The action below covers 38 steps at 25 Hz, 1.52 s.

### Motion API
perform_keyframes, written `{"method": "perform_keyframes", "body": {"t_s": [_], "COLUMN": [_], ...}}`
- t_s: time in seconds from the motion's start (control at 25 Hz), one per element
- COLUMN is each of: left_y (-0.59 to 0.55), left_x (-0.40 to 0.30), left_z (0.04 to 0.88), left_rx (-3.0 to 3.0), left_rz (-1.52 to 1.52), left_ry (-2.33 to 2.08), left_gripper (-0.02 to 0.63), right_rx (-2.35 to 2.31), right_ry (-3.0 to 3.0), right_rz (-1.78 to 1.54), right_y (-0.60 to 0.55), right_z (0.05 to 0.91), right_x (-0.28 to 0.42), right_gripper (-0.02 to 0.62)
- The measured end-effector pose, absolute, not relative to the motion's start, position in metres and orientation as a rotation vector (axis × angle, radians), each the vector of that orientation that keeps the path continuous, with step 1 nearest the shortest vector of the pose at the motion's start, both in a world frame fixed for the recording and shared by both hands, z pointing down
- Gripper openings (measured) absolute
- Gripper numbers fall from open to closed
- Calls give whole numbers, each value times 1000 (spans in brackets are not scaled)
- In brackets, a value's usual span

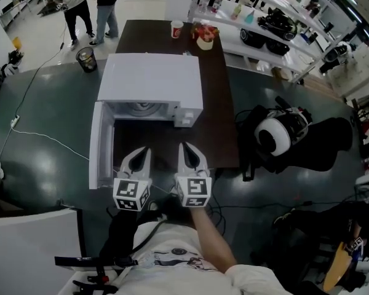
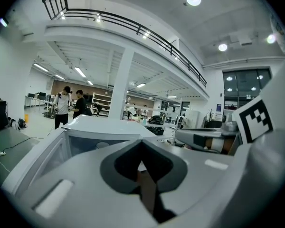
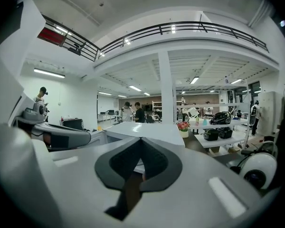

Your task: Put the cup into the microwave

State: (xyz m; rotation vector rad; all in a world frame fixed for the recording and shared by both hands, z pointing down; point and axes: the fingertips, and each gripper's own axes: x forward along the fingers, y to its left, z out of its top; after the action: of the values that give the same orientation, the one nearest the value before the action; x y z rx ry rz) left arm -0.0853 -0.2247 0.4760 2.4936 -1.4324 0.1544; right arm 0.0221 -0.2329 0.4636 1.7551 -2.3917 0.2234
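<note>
The left tool [image 1: 142,153] had its two jaws pressed together with nothing between them, and the right tool [image 1: 186,150] was the same, closed and empty. In each gripper view the grey pads met at the tip and only the room showed behind them.

The two tools lay side by side, close to the person's body, and pointed forward almost level at the open front of the white box-shaped microwave [image 1: 150,78]. Their marker cubes faced up to the head camera. The bare right forearm [image 1: 210,241] was bent in from below.

The microwave door [image 1: 98,146] stood swung out to the left, so the cavity was free to receive something.

The red and white paper cup [image 1: 176,29] stood upright at the far end of the dark brown worktop [image 1: 218,112], behind the microwave and just beside a pot of red flowers [image 1: 204,37]. It was well apart from both tools.

Such a cup is probably light, with a thin wall that dents easily and a smooth surface. Whether it held liquid could not be seen. I think the best hold would be across the middle of the wall with gentle pressure, keeping the cup upright.
</note>
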Motion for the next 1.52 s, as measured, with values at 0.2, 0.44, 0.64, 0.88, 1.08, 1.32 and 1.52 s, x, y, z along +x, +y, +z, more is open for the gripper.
{"method": "perform_keyframes", "body": {"t_s": [0.2, 0.44, 0.64, 0.88, 1.08, 1.32, 1.52], "left_y": [-204, -186, -172, -153, -128, -119, -88], "left_x": [-89, -86, -80, -56, -44, -54, -49], "left_z": [482, 480, 472, 469, 472, 468, 457], "left_rx": [2484, 2479, 2484, 2492, 2473, 2447, 2446], "left_rz": [167, 162, 157, 174, 190, 200, 164], "left_ry": [-1414, -1422, -1466, -1488, -1515, -1573, -1604], "left_gripper": [-2, -2, -2, -2, -2, -2, -2], "right_rx": [1757, 1764, 1774, 1804, 1787, 1725, 1686], "right_ry": [-2355, -2375, -2408, -2414, -2433, -2480, -2517], "right_rz": [232, 214, 198, 215, 236, 205, 175], "right_y": [-207, -189, -174, -150, -127, -127, -94], "right_z": [472, 465, 457, 450, 456, 446, 439], "right_x": [18, 23, 36, 68, 83, 73, 77], "right_gripper": [0, 0, 0, 0, 0, 0, 0]}}
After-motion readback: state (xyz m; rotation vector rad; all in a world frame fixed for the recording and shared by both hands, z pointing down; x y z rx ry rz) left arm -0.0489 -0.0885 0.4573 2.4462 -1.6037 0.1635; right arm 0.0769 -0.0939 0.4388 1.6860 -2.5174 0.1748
